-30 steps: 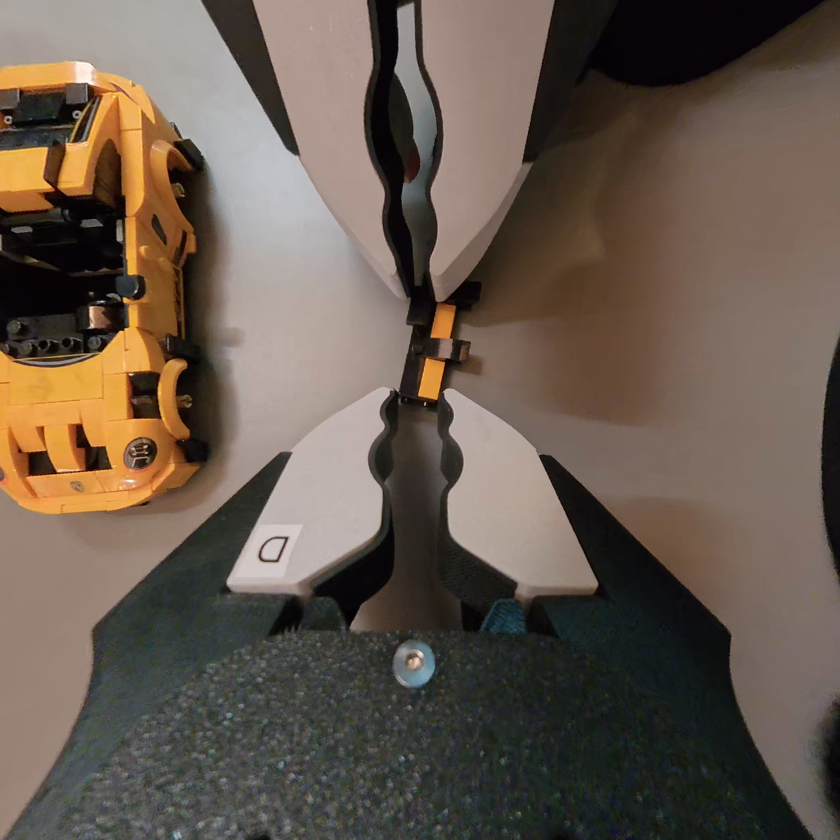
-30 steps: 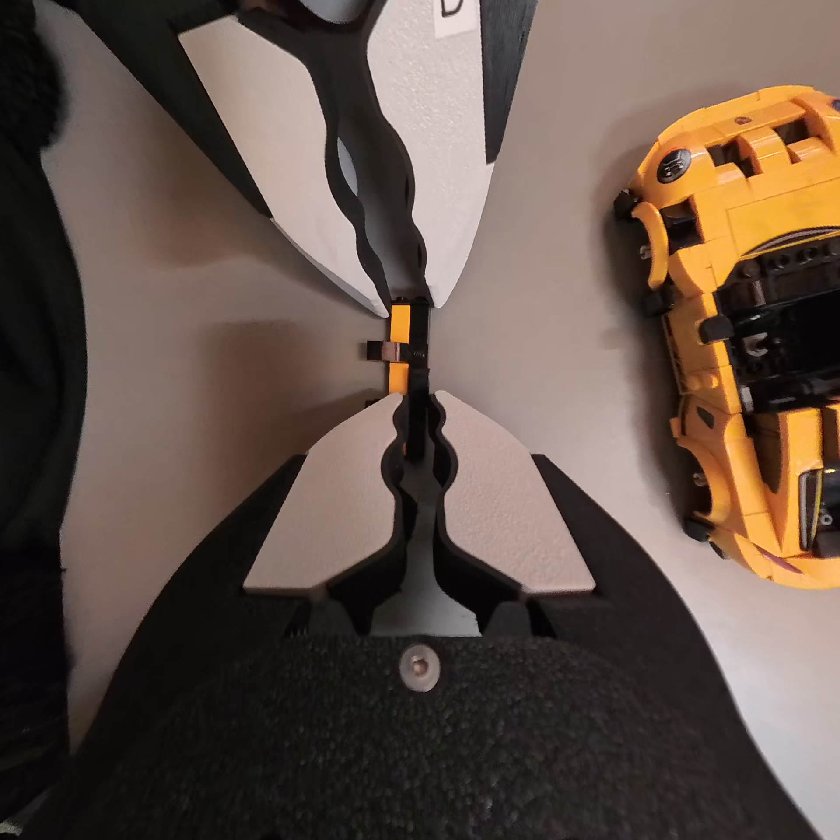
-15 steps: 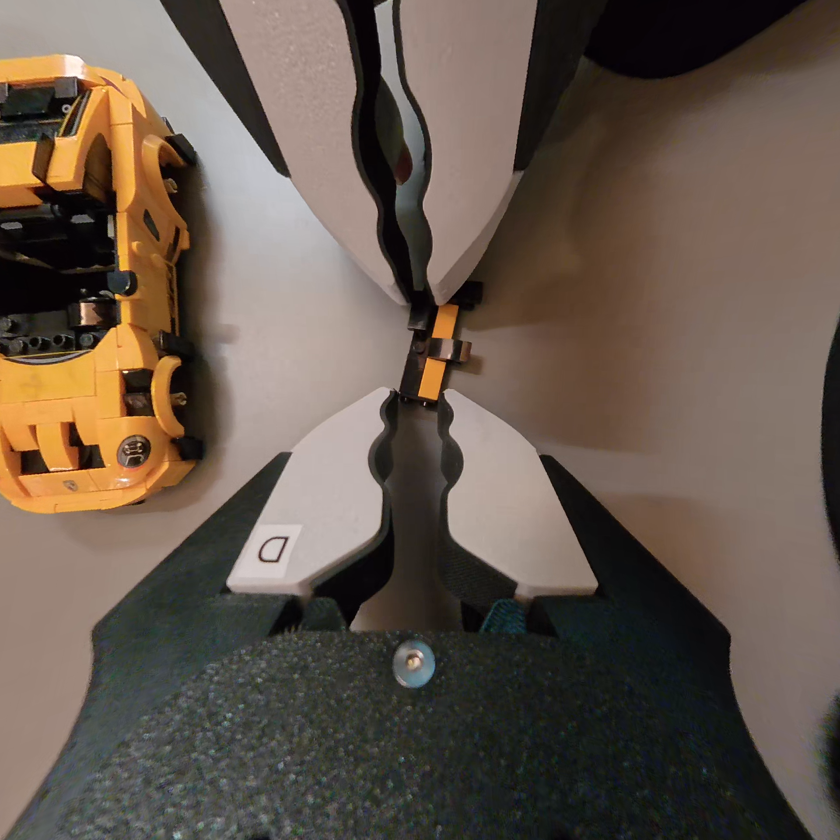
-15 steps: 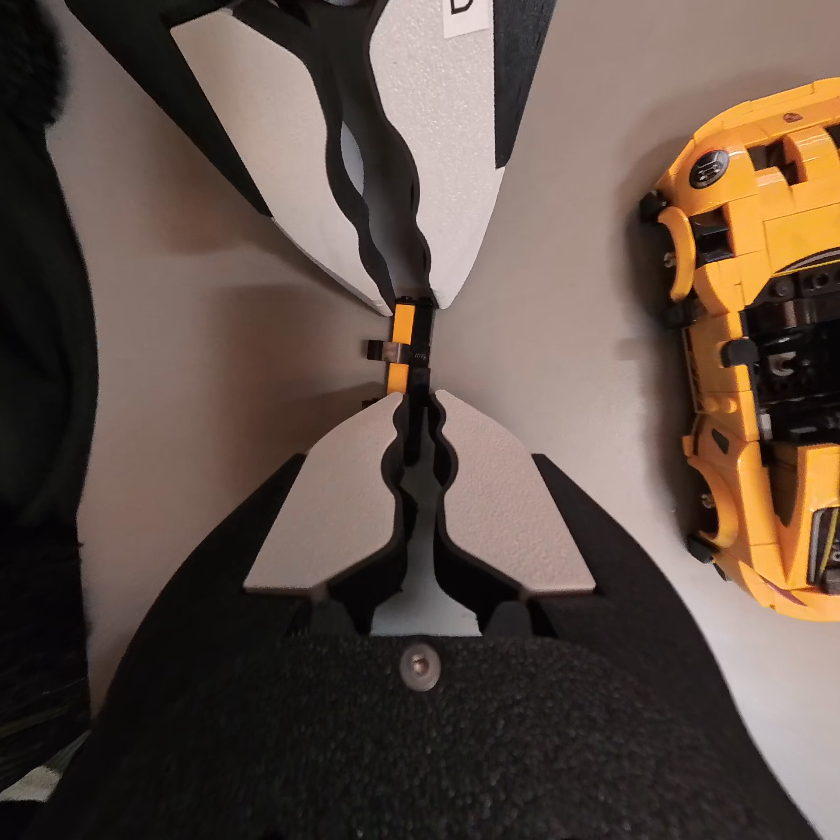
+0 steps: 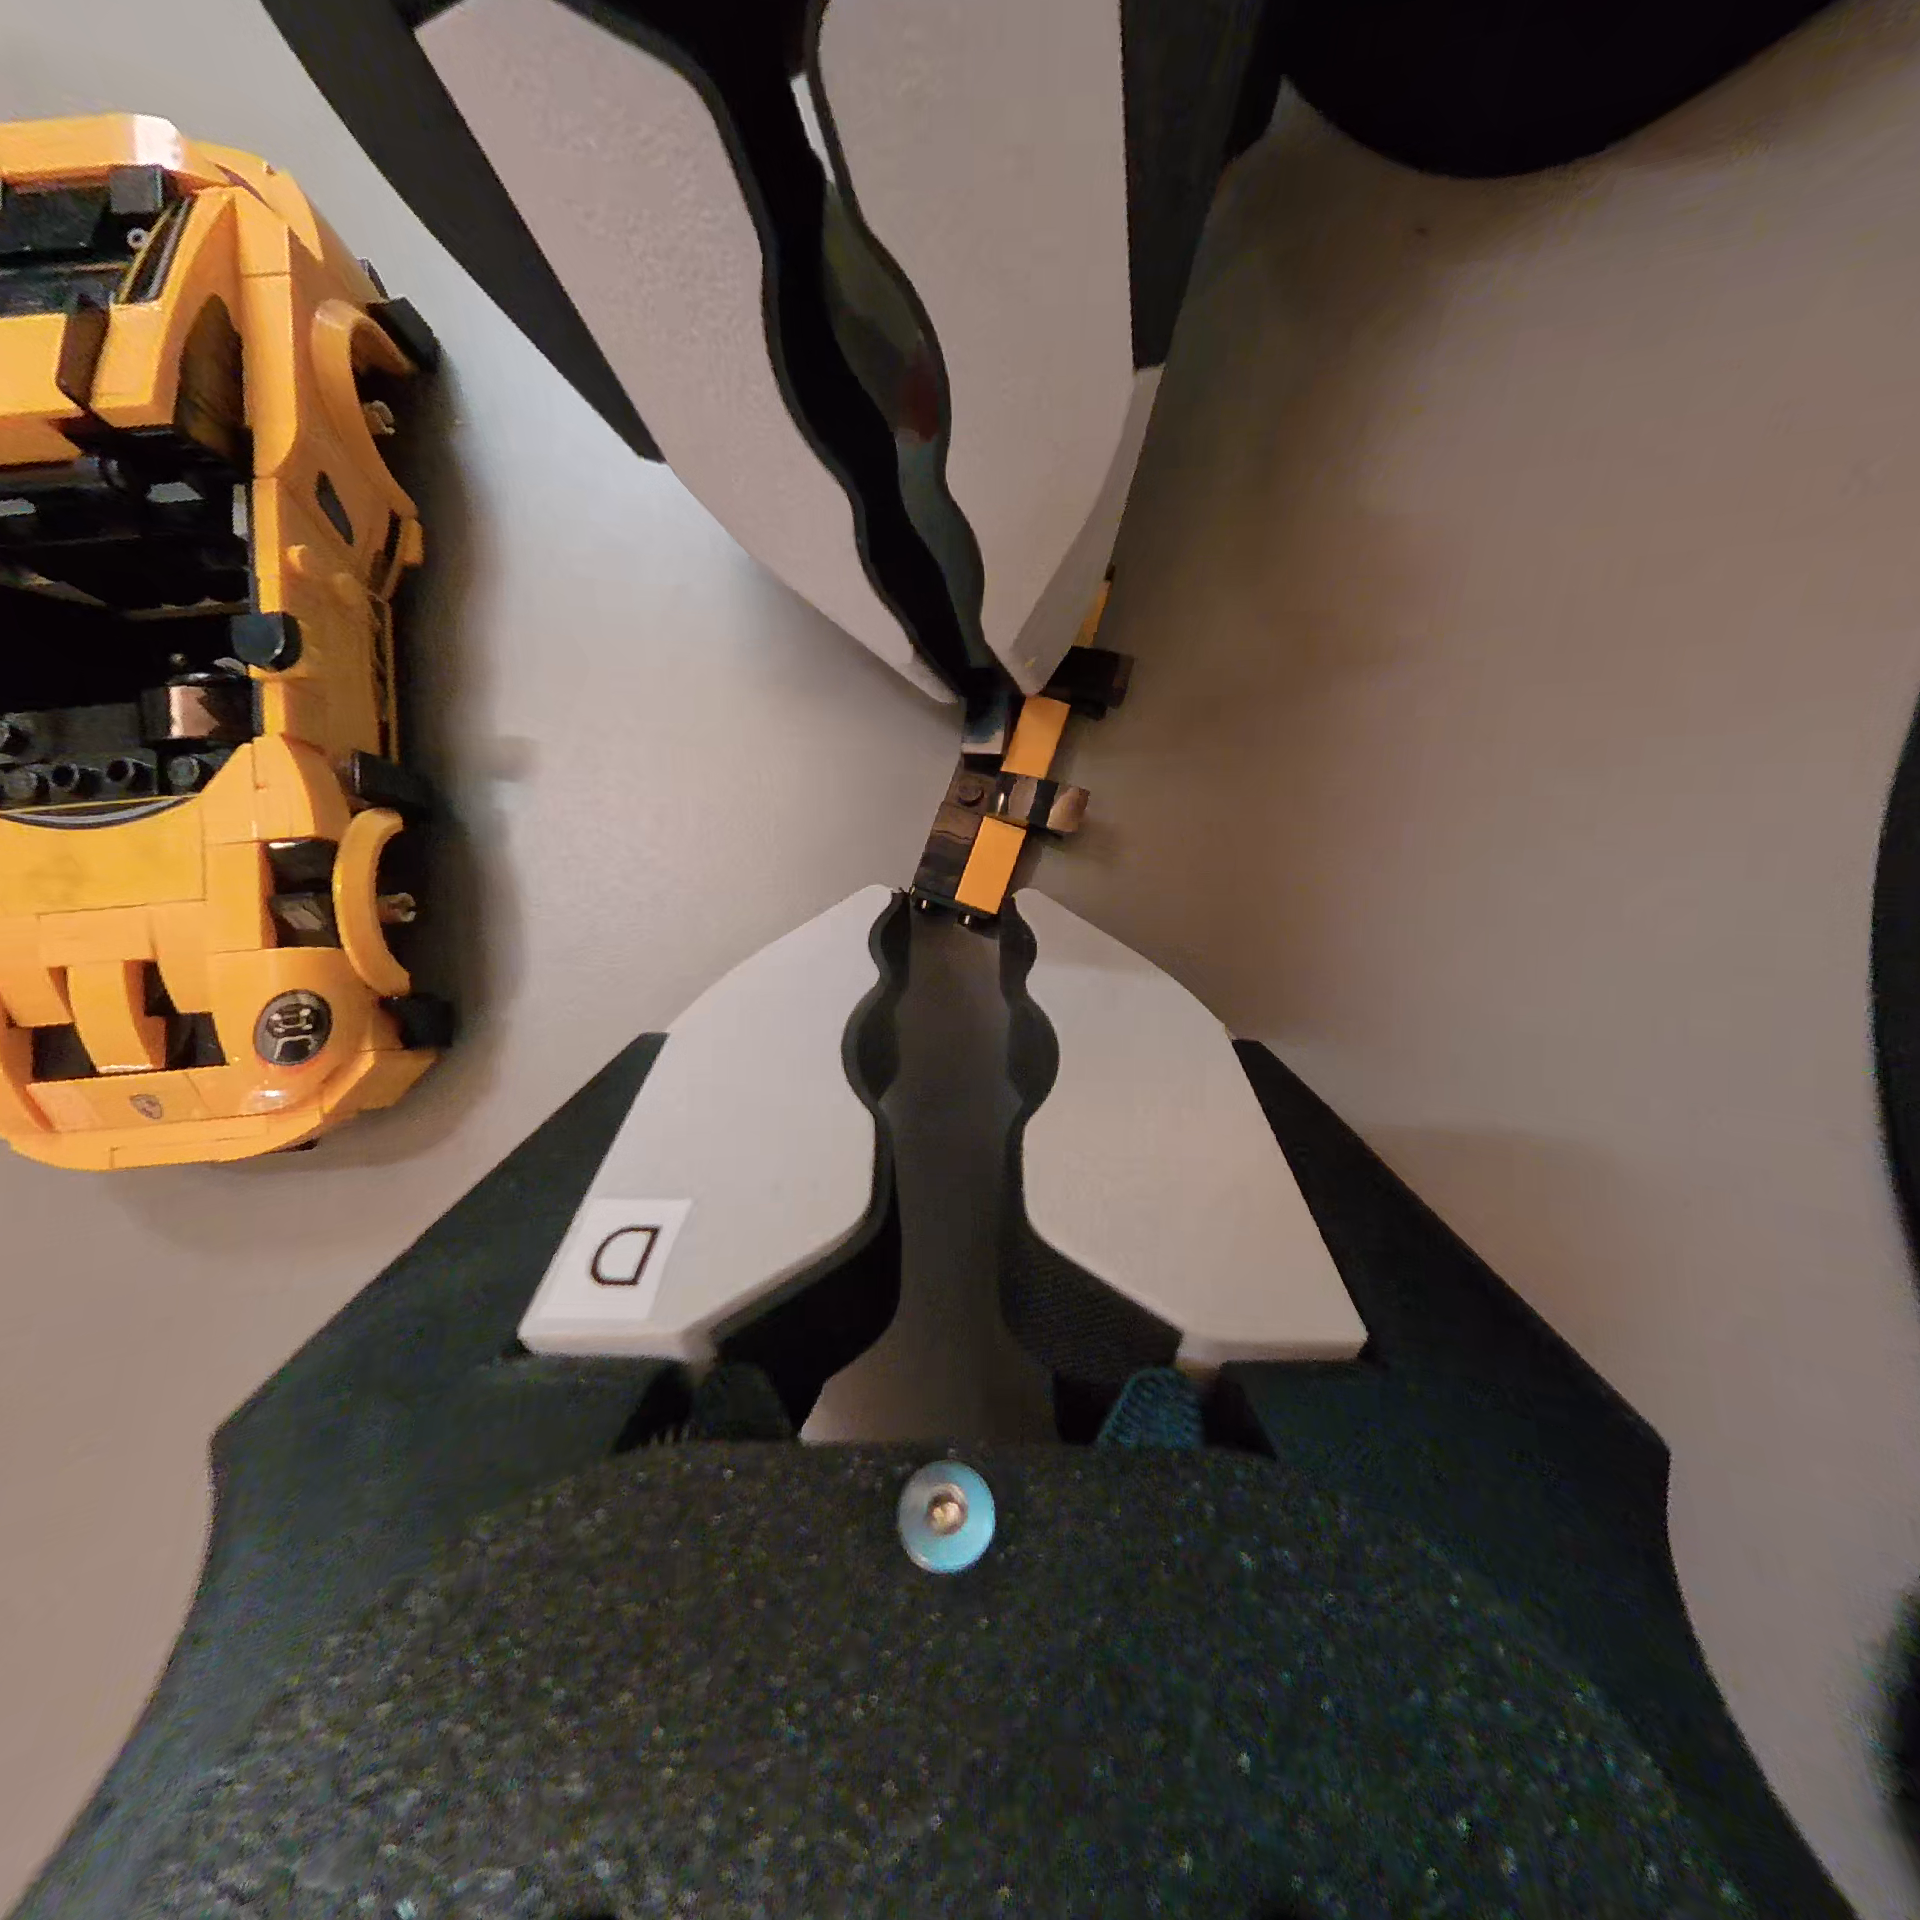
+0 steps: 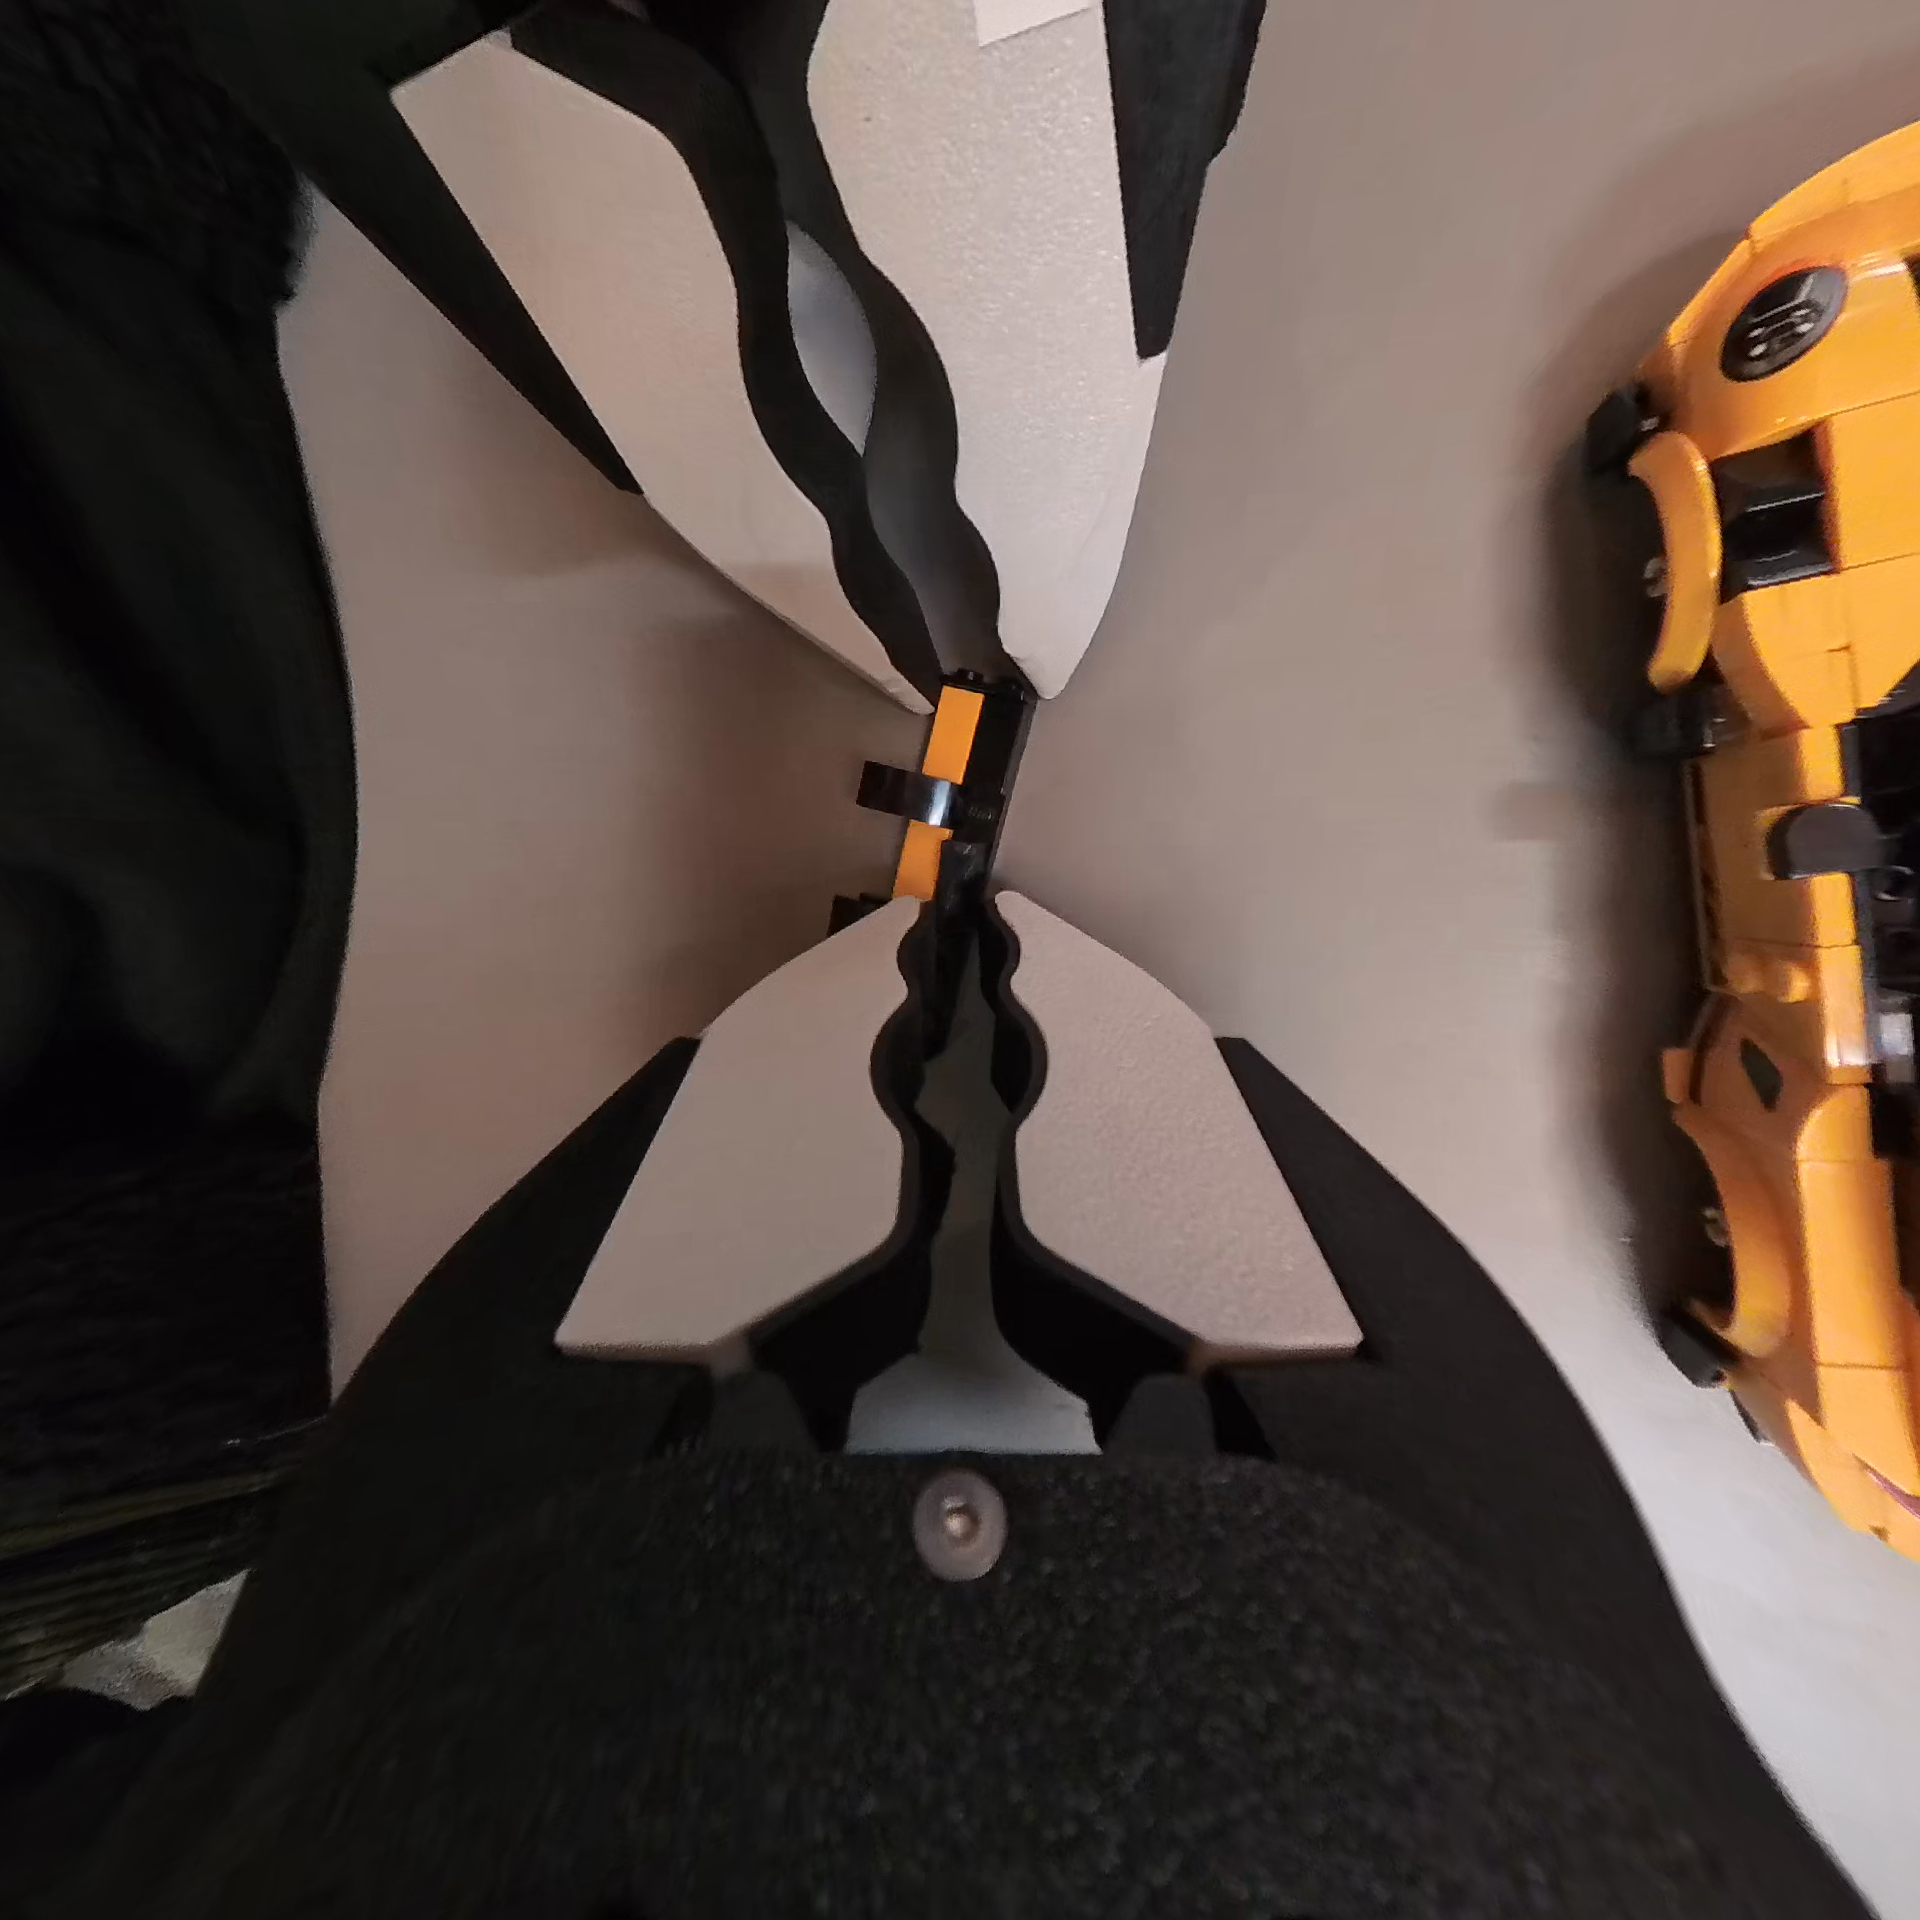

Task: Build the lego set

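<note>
The left tongs pinch one end of a small orange-and-black lego strip, and the right tongs pinch its other end, tip to tip above the grey counter. The partly built yellow lego car lies on the counter, well apart from them.

Each camera sits just behind its own tongs and looks forward along them, down onto the pale surface from close range. The two views face each other: the left tongs fill the lower half of the left wrist view with the right tongs opposite, and the right wrist view mirrors this. Both share the small orange-and-black lego piece at centre; the yellow lego car lies left of it in one view, right in the other.
</note>
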A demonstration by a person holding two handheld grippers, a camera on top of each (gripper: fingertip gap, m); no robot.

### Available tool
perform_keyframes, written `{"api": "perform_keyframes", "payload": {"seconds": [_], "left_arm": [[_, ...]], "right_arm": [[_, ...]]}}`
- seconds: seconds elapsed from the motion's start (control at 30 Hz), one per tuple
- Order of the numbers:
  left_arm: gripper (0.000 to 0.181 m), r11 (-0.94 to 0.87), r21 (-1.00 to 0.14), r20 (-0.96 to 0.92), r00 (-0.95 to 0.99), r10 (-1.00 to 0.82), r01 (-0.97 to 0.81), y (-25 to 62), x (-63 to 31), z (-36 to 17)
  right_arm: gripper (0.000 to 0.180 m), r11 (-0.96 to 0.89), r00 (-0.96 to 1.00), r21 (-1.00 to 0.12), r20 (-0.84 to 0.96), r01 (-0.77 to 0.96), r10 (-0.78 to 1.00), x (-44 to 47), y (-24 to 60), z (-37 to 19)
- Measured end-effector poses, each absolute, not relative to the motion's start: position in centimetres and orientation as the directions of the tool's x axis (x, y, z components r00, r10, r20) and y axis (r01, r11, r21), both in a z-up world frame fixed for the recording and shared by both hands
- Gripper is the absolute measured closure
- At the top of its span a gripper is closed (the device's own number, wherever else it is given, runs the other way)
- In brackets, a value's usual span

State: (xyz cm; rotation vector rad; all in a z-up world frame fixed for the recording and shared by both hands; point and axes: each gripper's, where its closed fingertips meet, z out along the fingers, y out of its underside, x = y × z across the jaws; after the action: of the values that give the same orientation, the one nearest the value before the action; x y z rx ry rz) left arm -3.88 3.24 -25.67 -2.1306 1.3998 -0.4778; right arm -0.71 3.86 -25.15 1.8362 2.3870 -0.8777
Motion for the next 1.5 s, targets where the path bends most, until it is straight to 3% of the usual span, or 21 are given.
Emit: {"api": "perform_keyframes", "payload": {"seconds": [0.5, 1.5], "left_arm": [[0.165, -0.318, -0.605, -0.005, 0.403, -0.915, -0.730, 3.1, -4.0, -25.7], [0.159, -0.322, -0.631, 0.036, 0.389, -0.921, -0.705, 2.7, -4.0, -25.3]], "right_arm": [[0.168, 0.147, -0.306, -0.392, -0.381, 0.908, 0.872, -0.5, 3.6, -25.2], [0.170, 0.079, -0.258, -0.473, -0.327, 0.878, 0.909, -1.0, 4.6, -24.2]]}}
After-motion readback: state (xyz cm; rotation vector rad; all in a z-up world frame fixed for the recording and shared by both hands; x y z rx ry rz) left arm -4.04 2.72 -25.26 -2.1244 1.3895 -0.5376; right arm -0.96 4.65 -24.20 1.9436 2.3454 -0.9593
